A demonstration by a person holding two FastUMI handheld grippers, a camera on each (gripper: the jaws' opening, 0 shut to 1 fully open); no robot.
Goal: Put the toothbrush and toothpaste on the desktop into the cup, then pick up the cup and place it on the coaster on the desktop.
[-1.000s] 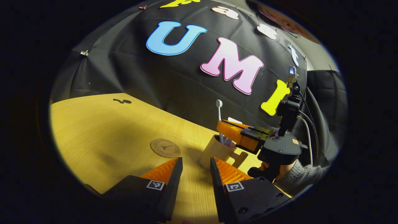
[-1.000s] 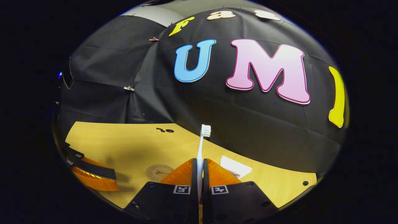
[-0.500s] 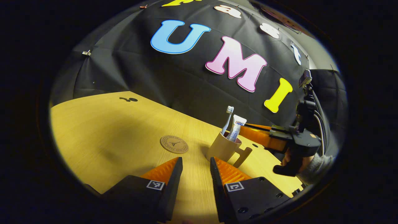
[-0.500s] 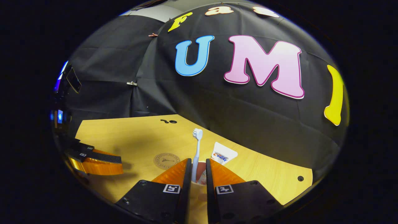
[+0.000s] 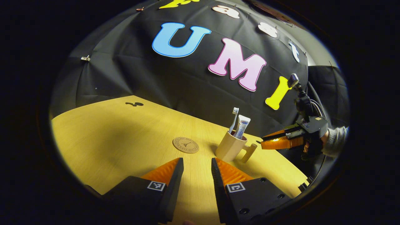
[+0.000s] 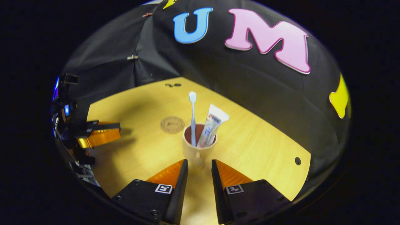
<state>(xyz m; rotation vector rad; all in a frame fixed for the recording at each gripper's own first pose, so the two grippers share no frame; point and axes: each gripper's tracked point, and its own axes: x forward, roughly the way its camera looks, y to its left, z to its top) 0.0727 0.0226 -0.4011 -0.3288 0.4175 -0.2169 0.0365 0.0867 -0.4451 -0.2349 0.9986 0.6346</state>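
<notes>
Fingers, right: my right gripper [image 6: 199, 170] is open, with nothing between the jaws; the cup handle stands just in front of the gap.
Fingers, left: my left gripper [image 5: 196, 168] is open too and holds nothing; it hangs over the desk [image 5: 109, 137], on the near side of the cup.
Cup: the cup [image 6: 198, 147] stands upright on the desk, handle turned to my right gripper.
Toothbrush: the toothbrush [image 6: 192, 117] is in the cup, head up, leaning on the rim.
Toothpaste: the toothpaste [image 6: 211, 125] is in the cup also, just beside the toothbrush, cap end down.
Coaster: the coaster [image 6: 172, 124] lies flat on the desk near the cup, behind it and to the left in the right gripper view; they do not touch and nothing lies on it.
Done: I judge the first part as finished, because both things sit in the cup.
Left to do: take the cup, lift it and set it on the coaster.
Next move: I think my right gripper should go forward and close on the handle.
Care: the cup must stay upright, or the tall toothbrush may tip out.
</notes>
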